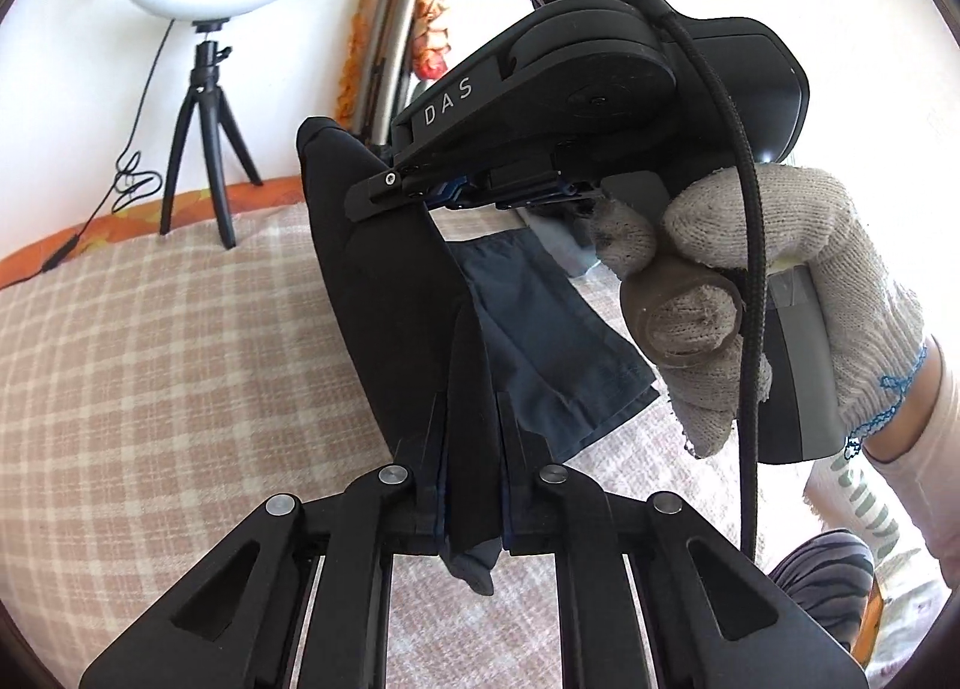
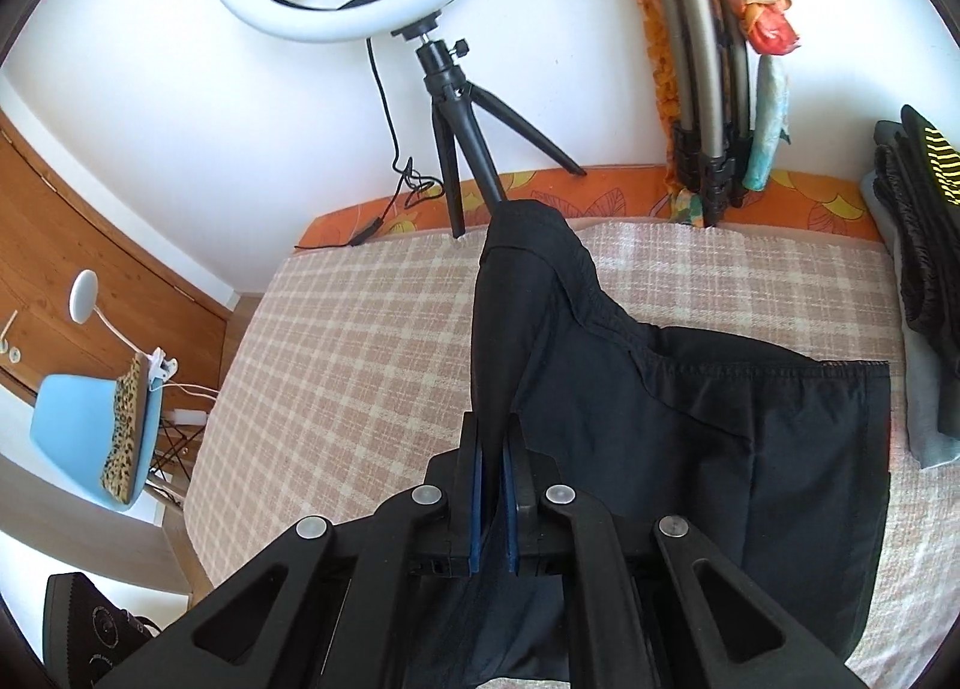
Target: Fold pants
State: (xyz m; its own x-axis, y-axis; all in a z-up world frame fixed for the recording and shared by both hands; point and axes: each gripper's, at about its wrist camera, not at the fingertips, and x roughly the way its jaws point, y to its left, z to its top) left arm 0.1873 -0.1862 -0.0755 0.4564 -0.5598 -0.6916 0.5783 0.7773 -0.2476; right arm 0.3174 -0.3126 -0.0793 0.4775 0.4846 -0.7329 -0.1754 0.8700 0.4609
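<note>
The black pants (image 2: 690, 425) hang lifted above the checked bed cover (image 2: 360, 341), the elastic waistband up and the rest draping to the right. My right gripper (image 2: 493, 437) is shut on a fold of the pants. In the left wrist view my left gripper (image 1: 471, 407) is shut on another fold of the pants (image 1: 390, 281). The right gripper body (image 1: 600, 89), held by a gloved hand (image 1: 780, 281), is close in front of it, pinching the same cloth higher up.
A ring light on a small tripod (image 2: 456, 149) stands at the bed's back edge by the wall. Folded dark clothes (image 2: 924, 245) are stacked at the right. A blue chair (image 2: 90, 437) stands left of the bed. A grey striped item (image 1: 822, 575) lies lower right.
</note>
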